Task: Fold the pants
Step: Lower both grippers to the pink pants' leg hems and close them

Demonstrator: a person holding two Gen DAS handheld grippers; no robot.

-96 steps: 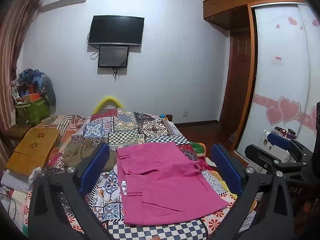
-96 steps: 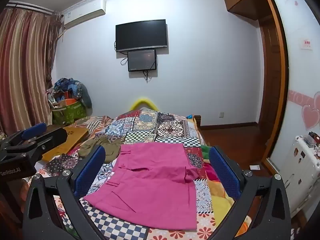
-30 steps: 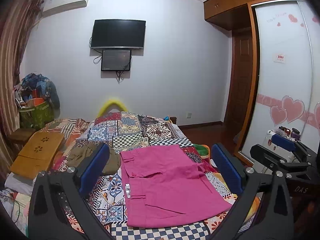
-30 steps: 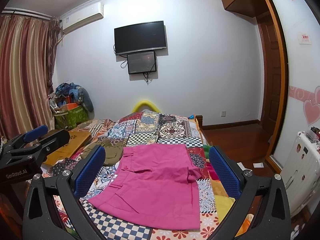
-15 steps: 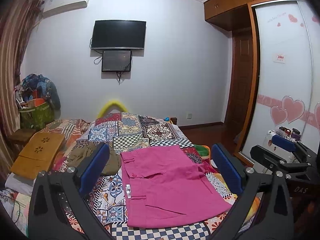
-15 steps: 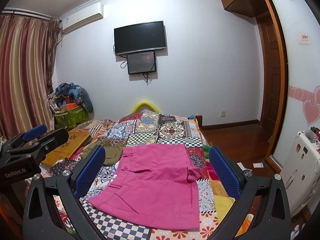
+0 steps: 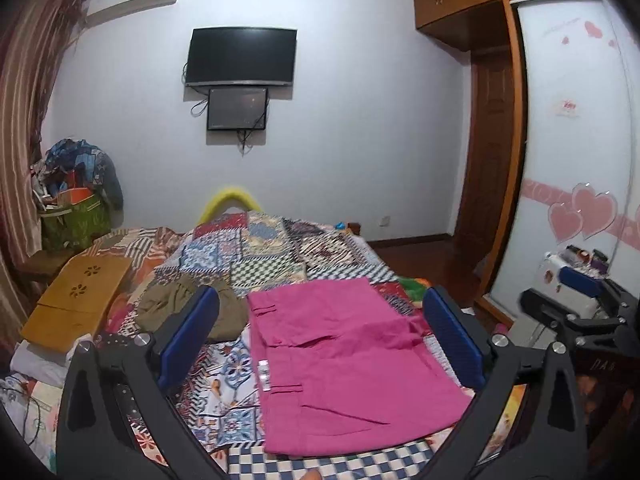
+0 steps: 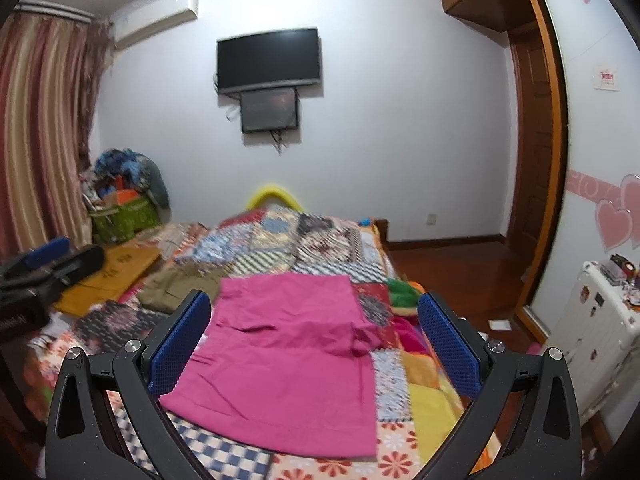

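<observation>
Pink pants lie folded flat in a rough rectangle on the patchwork bedspread; they also show in the right wrist view. My left gripper is open and empty, held above the near end of the pants. My right gripper is open and empty too, above the pants' near right part. The right gripper shows at the right edge of the left wrist view; the left gripper shows at the left edge of the right wrist view. Neither touches the cloth.
An olive garment lies left of the pants. A wooden lap tray rests on the bed's left side. A white suitcase stands to the right. A laundry pile sits by the curtain. A TV hangs on the far wall.
Both grippers have drifted slightly; the right wrist view has shifted and is blurred by motion. The pants lie as before. Both grippers stay open.
</observation>
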